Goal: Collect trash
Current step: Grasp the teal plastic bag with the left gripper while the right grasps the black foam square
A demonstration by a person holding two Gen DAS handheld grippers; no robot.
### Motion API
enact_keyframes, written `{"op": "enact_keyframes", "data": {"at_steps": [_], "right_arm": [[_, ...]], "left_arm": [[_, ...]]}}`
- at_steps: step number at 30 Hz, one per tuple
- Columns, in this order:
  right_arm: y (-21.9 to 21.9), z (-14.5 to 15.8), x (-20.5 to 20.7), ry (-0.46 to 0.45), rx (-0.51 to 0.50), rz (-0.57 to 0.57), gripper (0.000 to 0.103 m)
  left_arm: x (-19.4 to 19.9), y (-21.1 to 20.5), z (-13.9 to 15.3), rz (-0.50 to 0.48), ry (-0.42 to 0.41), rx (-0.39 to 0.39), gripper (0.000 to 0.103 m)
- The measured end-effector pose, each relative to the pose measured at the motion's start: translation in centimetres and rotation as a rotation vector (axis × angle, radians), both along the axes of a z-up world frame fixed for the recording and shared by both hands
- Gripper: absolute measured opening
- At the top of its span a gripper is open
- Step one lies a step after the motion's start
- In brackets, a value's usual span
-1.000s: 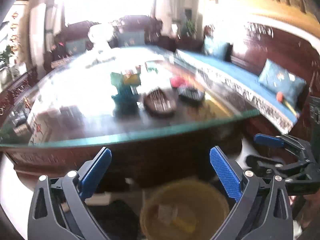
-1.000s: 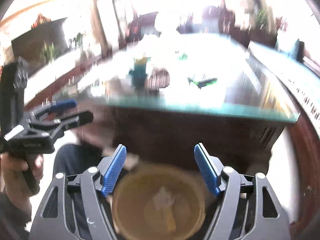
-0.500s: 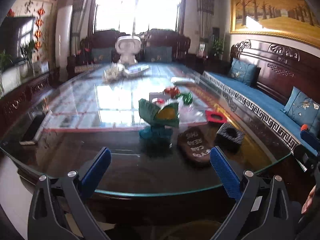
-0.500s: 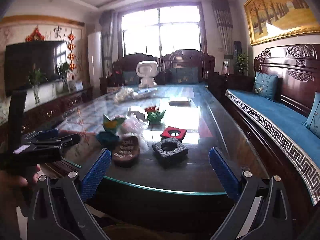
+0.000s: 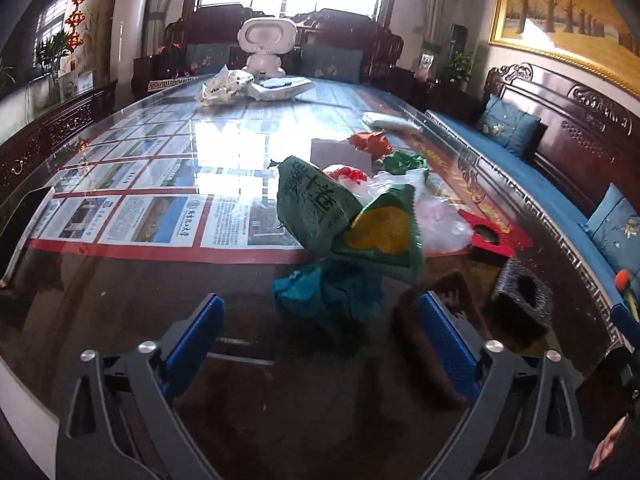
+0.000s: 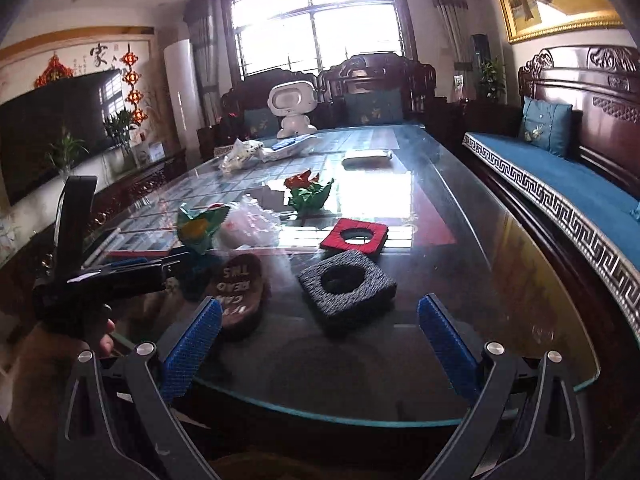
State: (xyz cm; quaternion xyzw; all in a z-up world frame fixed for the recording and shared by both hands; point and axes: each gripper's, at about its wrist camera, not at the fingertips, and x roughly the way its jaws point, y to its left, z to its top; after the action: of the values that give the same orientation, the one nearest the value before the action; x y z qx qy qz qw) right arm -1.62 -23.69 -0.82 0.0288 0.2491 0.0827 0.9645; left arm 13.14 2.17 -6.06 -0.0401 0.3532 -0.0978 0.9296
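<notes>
Trash lies on a long glass-topped table (image 5: 120, 280). A crumpled teal wrapper (image 5: 332, 296) sits just ahead of my open, empty left gripper (image 5: 320, 344). Behind it stands a green and yellow bag (image 5: 348, 224), then clear plastic (image 5: 436, 220) and red and green crumpled paper (image 5: 384, 152). In the right wrist view my right gripper (image 6: 320, 340) is open and empty at the table's near edge, in front of a grey foam square (image 6: 346, 284) and a red foam square (image 6: 354, 236). The left gripper (image 6: 120, 276) shows at left, near the green bag (image 6: 200, 228).
A brown oval pad (image 6: 240, 292) lies left of the grey square. Plastic bags (image 5: 224, 86) and a white robot toy (image 5: 266, 46) are at the table's far end. A blue-cushioned wooden bench (image 6: 560, 196) runs along the right side.
Both grippers rose from over a yellow bin below the table edge to the tabletop. The left gripper has moved forward, close to the teal wrapper. Both stayed open.
</notes>
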Motion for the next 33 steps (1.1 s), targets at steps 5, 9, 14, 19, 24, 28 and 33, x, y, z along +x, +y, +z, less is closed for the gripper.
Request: {"op": "enact_keyframes", "data": {"at_steps": [5, 9, 14, 19, 24, 28, 33], "right_arm": [[-0.7, -0.1, 1.0, 0.018, 0.019, -0.016, 0.095], [-1.1, -0.2, 1.3, 0.018, 0.012, -0.031, 0.095], [-1.5, -0.5, 1.7, 0.036, 0.021, -0.048, 0.095], [-1.3, -0.5, 2.2, 0.048, 0.019, -0.062, 0.095], [-1.2, -0.9, 3.7, 0.079, -0.004, -0.075, 0.095], [-0.4, -1.9, 5.7, 0.131, -0.05, -0.067, 0.095], [0.7, -2.8, 8.0, 0.176, -0.164, -0.065, 0.095]], "left_arm": [[1.4, 0.2, -0.7, -0.006, 0.039, -0.005, 0.064], [1.5, 0.5, -0.7, -0.033, 0.046, -0.042, 0.052], [0.3, 0.5, -0.4, -0.059, 0.02, -0.047, 0.044], [-1.4, 1.0, 0.3, -0.078, 0.0, -0.057, 0.044], [-3.4, 2.2, 0.9, -0.075, -0.018, -0.068, 0.044], [-4.0, 3.0, 1.0, -0.067, -0.015, -0.079, 0.044], [-4.4, 3.8, 1.1, -0.07, -0.012, -0.107, 0.044]]}}
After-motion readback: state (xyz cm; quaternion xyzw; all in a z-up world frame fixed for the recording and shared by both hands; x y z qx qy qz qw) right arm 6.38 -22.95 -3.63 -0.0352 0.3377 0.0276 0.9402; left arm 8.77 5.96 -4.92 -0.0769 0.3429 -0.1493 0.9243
